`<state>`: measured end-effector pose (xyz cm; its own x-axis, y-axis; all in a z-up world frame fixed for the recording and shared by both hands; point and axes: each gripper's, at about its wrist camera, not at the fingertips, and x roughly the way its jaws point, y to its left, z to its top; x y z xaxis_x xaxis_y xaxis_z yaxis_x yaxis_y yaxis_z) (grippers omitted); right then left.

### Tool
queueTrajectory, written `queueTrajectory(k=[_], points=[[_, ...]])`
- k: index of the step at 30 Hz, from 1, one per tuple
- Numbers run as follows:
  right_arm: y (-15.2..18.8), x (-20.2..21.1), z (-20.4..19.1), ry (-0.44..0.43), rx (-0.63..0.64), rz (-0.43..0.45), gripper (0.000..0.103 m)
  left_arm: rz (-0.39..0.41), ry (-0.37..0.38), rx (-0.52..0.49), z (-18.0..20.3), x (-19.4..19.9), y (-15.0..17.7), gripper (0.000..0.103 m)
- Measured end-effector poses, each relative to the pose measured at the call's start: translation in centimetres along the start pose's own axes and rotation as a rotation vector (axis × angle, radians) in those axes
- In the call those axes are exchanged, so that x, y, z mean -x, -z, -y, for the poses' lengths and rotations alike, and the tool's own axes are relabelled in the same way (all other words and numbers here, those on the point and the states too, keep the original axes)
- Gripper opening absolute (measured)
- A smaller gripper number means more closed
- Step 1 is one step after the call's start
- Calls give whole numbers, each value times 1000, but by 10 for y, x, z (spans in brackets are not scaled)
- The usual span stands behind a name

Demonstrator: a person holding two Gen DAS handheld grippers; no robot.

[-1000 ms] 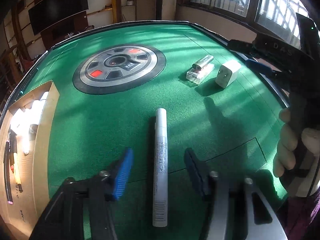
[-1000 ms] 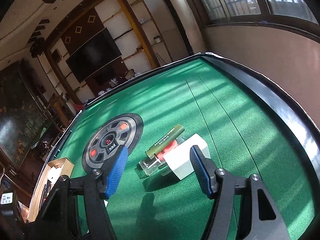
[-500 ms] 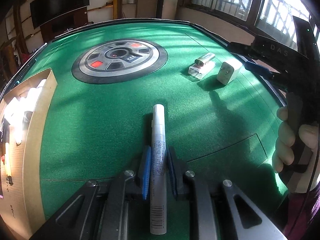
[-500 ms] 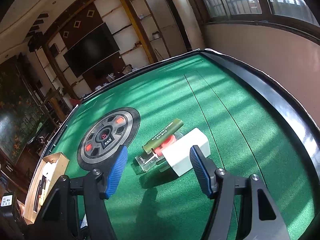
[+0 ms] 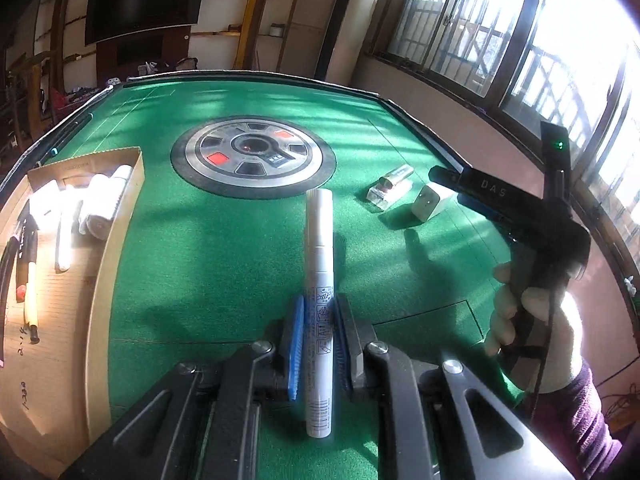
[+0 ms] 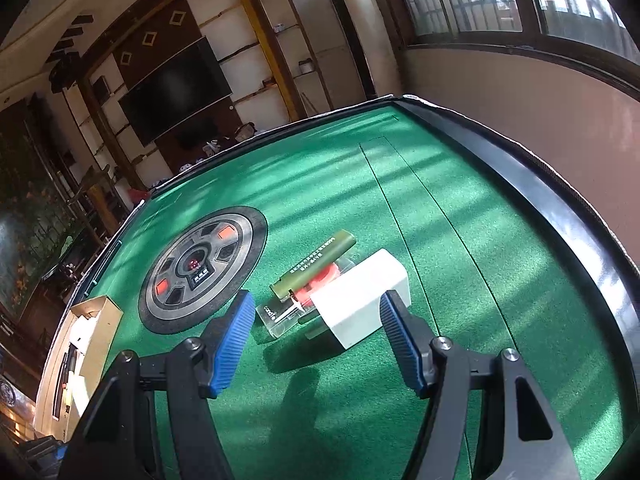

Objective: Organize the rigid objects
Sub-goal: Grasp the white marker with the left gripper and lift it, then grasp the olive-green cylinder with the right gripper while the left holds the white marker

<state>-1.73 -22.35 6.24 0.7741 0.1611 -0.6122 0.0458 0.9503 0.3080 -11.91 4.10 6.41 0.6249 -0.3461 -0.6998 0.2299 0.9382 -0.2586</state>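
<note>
One long white cylindrical marker pen clamped between the blue ribbed pads of the left gripper, barrel pointing away along the fingers, cap end out over the green felt desk, barcode end toward the camera. Whether lifted clear of the felt or touching it: cannot tell. Left of it, an open cardboard box at the desk's edge, holding several white tubes and dark pens. Beyond the pen, a round black-and-silver panel with red buttons set in the middle of the desk. Farther right, an olive-green cylinder lying on a clear plastic case, with a white rectangular box touching that case. Right gripper released, jaws wide apart, nothing between the pads, hovering just before the white box; held by a hand with a purple sleeve.
</note>
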Motion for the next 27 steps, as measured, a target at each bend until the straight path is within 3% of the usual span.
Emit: queueTrajectory(k=[6,12,21,27], points=[[1,-3,0,16,6,-9,64,115,40,40,-11,55,2,14],[2,-6,1,51,14,-11,64,183,45,58,-20,86,7,14],[8,0,0,97,35,11,64,233,87,86,-32,107,14,14],[3,16,4,31,21,-21,64,225,120,99,-42,103,17,14]])
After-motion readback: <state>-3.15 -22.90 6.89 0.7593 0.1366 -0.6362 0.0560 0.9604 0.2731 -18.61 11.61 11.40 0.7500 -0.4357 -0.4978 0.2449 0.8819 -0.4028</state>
